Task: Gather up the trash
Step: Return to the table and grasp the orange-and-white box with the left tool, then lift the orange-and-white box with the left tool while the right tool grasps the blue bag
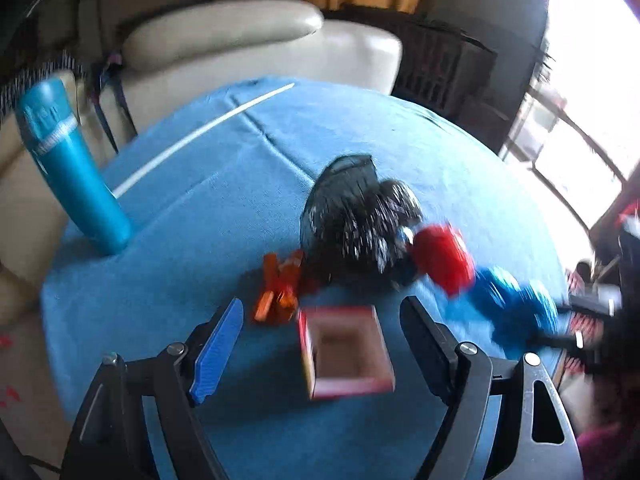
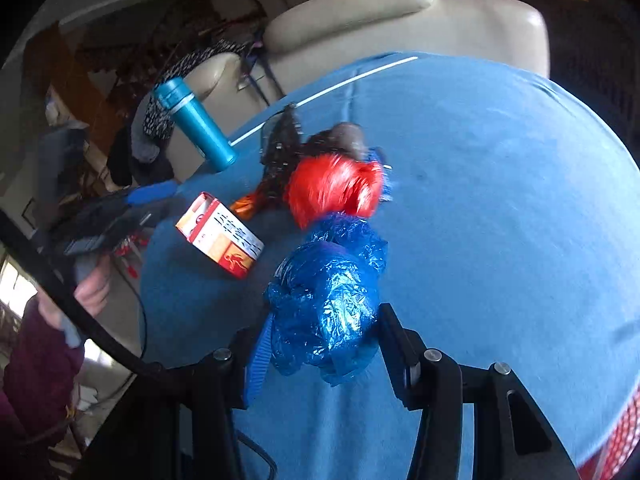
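Note:
A small open red-and-white carton (image 1: 346,354) lies on the blue tablecloth (image 1: 248,216) between the fingers of my left gripper (image 1: 322,304), which is open and clear of it on both sides. My right gripper (image 2: 326,320) is shut on a crumpled blue plastic bag (image 2: 328,300), which bulges out ahead of the pads. Just past it lie a red plastic bag (image 2: 332,188), a black plastic bag (image 2: 280,148) and an orange wrapper (image 2: 244,204). The carton (image 2: 220,236) also shows in the right wrist view, to the left of the blue bag.
A teal bottle (image 1: 72,168) stands at the table's left edge. A cream sofa (image 1: 240,40) sits behind the table. A thin white strip (image 1: 200,132) lies across the far cloth. A person's hand (image 2: 92,284) shows at left in the right wrist view.

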Demonstrator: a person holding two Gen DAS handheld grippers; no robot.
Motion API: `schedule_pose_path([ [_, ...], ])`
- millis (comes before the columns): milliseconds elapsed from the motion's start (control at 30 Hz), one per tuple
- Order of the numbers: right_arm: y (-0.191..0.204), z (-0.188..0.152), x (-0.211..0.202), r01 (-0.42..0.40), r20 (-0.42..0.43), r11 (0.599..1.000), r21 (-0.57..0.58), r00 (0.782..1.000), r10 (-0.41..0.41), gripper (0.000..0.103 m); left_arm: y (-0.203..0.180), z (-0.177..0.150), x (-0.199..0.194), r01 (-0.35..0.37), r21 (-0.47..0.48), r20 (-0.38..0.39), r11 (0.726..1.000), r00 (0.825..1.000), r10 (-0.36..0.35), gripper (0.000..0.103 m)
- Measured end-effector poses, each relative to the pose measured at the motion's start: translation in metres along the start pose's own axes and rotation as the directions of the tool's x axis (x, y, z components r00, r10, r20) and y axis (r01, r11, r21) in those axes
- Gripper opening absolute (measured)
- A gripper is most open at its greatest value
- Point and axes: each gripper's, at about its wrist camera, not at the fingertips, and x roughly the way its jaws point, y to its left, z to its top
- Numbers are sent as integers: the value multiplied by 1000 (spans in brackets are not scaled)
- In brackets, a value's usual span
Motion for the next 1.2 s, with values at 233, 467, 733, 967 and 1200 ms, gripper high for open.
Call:
schedule_pose_path([
  [233, -16, -16, -21, -11, 39, 997, 71, 999, 8, 53, 12, 10, 28, 72, -176, -118, 982, 989, -93, 39],
  [467, -10, -23, -26, -33, 52, 998, 48, 998, 30, 53, 4, -26, 15, 50, -175, -122, 983, 990, -72, 23],
  [733, -18, -30, -40, -46, 79, 997, 56, 996, 41, 53, -4, -79, -22, -20, -137, -76, 990, 997, 10, 24],
  [967, -25, -34, -48, -24, 89, 998, 59, 996, 19, 53, 2, -110, -44, -40, -155, -45, 987, 998, 34, 70],
  [1200, -32, -39, -40, 26, 60, 998, 52, 998, -29, 58, -27, -106, -33, -144, 10, -47, 990, 988, 144, 72],
])
